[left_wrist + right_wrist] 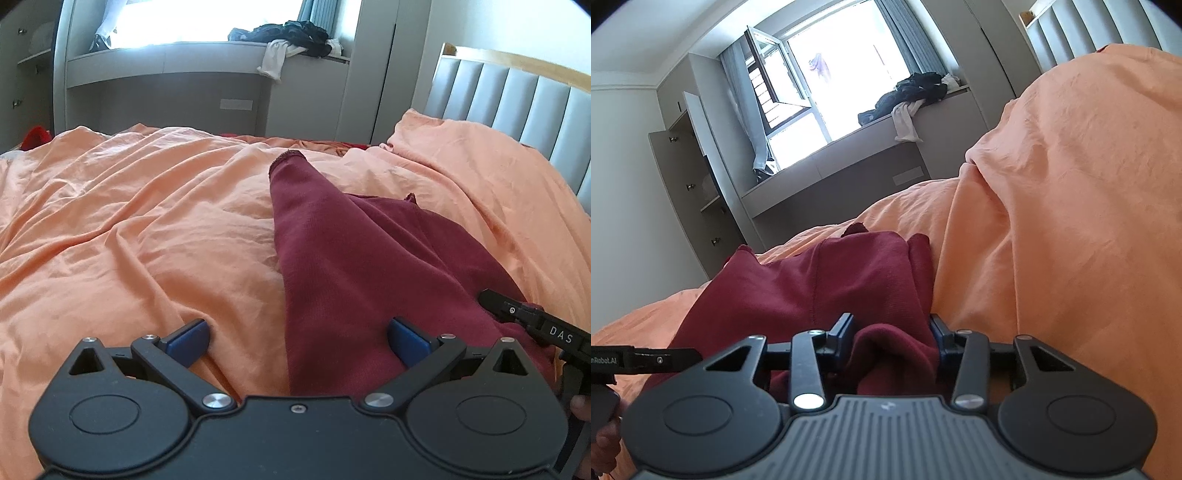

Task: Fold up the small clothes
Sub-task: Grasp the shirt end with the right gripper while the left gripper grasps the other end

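Observation:
A small maroon garment (343, 258) lies on the orange bed sheet (129, 229), one narrow part stretching away from me. My left gripper (297, 341) is open, low over the garment's near left edge, its blue pads (188, 339) wide apart. In the right wrist view the same garment (820, 284) is bunched up. My right gripper (894, 339) has a fold of the maroon fabric between its blue pads (842, 334), which stand partly apart. The right gripper's black body shows in the left view (539, 325).
The bed's grey padded headboard (517, 96) stands at the right. A raised hump of orange bedding (1071, 166) lies right of the garment. A grey window ledge (207, 62) with a pile of dark clothes (295, 37) is beyond the bed.

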Demonstrator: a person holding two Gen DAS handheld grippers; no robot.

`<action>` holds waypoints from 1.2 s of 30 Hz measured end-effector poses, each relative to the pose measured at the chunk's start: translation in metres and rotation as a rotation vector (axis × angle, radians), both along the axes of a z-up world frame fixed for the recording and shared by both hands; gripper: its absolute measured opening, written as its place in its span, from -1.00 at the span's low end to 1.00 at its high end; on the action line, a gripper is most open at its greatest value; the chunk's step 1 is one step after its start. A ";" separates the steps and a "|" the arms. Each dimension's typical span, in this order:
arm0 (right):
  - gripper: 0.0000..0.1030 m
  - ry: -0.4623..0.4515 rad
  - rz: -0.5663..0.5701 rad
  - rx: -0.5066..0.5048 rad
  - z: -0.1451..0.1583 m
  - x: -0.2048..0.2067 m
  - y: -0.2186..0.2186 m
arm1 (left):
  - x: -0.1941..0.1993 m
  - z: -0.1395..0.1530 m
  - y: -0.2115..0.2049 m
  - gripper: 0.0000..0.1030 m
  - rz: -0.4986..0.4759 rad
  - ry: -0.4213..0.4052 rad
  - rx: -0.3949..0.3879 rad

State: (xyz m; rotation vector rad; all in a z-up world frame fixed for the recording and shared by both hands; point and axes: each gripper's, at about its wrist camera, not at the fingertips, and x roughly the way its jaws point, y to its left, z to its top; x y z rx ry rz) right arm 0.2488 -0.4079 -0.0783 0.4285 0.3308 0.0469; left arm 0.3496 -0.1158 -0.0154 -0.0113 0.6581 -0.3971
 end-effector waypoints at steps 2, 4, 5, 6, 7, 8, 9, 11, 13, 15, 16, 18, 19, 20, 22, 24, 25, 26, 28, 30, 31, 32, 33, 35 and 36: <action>-0.07 0.001 -0.003 0.002 0.000 0.000 0.000 | 0.002 0.001 -0.002 0.99 0.003 0.015 0.006; -0.06 0.000 -0.006 -0.001 0.000 0.000 0.001 | 0.004 0.002 -0.002 0.99 0.002 0.024 0.012; -0.06 0.000 -0.007 -0.002 0.000 0.000 0.002 | 0.004 0.002 -0.003 0.99 0.001 0.026 0.014; -0.06 0.000 -0.006 -0.001 0.000 0.000 0.001 | 0.004 0.002 -0.003 0.99 0.001 0.027 0.016; -0.06 0.000 -0.006 -0.001 0.000 0.000 0.002 | 0.004 0.002 -0.003 0.99 0.002 0.027 0.017; -0.06 0.000 -0.006 -0.001 0.000 0.000 0.002 | 0.004 0.002 -0.004 0.99 0.003 0.027 0.018; -0.06 0.000 -0.006 -0.002 0.000 0.000 0.002 | 0.004 0.002 -0.004 0.99 0.004 0.026 0.020; -0.08 0.000 -0.005 -0.002 0.000 0.000 0.002 | 0.004 0.002 -0.004 0.99 0.005 0.027 0.020; -0.10 0.000 -0.004 -0.001 0.000 0.000 0.002 | 0.005 0.002 -0.004 0.99 0.004 0.033 0.020; -0.11 -0.001 -0.005 -0.001 0.000 0.000 0.002 | 0.006 0.003 -0.004 0.99 0.003 0.041 0.022; -0.11 0.000 -0.005 -0.002 0.000 0.000 0.002 | 0.006 0.003 -0.004 0.99 0.001 0.044 0.023; -0.12 -0.002 -0.004 -0.004 0.000 0.000 0.002 | 0.007 0.003 -0.004 0.99 0.000 0.046 0.021; -0.13 -0.002 -0.004 -0.006 0.000 0.000 0.002 | 0.008 0.003 -0.004 0.99 -0.001 0.047 0.019; -0.14 -0.002 -0.004 -0.007 0.000 0.000 0.002 | 0.008 0.003 -0.004 0.99 -0.006 0.046 0.019; -0.15 -0.002 -0.004 -0.007 0.000 0.000 0.001 | 0.008 0.003 -0.004 0.95 -0.022 0.041 0.021; -0.17 -0.002 -0.004 -0.008 0.000 0.000 0.001 | 0.008 0.004 -0.005 0.79 -0.046 0.044 0.009; -0.17 -0.002 -0.004 -0.007 0.000 0.000 0.001 | 0.009 0.004 -0.005 0.74 -0.059 0.049 0.001; -0.17 -0.002 -0.004 -0.005 0.000 0.000 0.001 | 0.010 0.005 -0.005 0.66 -0.074 0.057 -0.008; -0.16 0.000 -0.004 0.001 -0.001 -0.001 0.001 | 0.013 0.005 -0.006 0.64 -0.080 0.077 -0.017; -0.11 0.002 0.000 0.014 -0.002 0.000 0.000 | 0.016 0.004 -0.007 0.64 -0.085 0.093 -0.021; -0.08 0.005 0.002 0.020 -0.002 0.001 0.000 | 0.018 0.004 -0.008 0.64 -0.088 0.103 -0.025; -0.05 0.011 0.005 0.027 -0.003 0.002 -0.001 | 0.019 0.003 -0.008 0.64 -0.088 0.112 -0.028; -0.05 0.014 0.005 0.034 -0.003 0.002 -0.001 | 0.021 0.002 -0.009 0.62 -0.089 0.122 -0.032; -0.08 0.013 0.001 0.030 -0.003 0.002 0.000 | 0.021 0.003 -0.012 0.36 -0.099 0.134 -0.033; -0.11 0.012 -0.001 0.018 -0.003 0.001 0.002 | 0.020 0.005 -0.014 0.15 -0.113 0.141 -0.034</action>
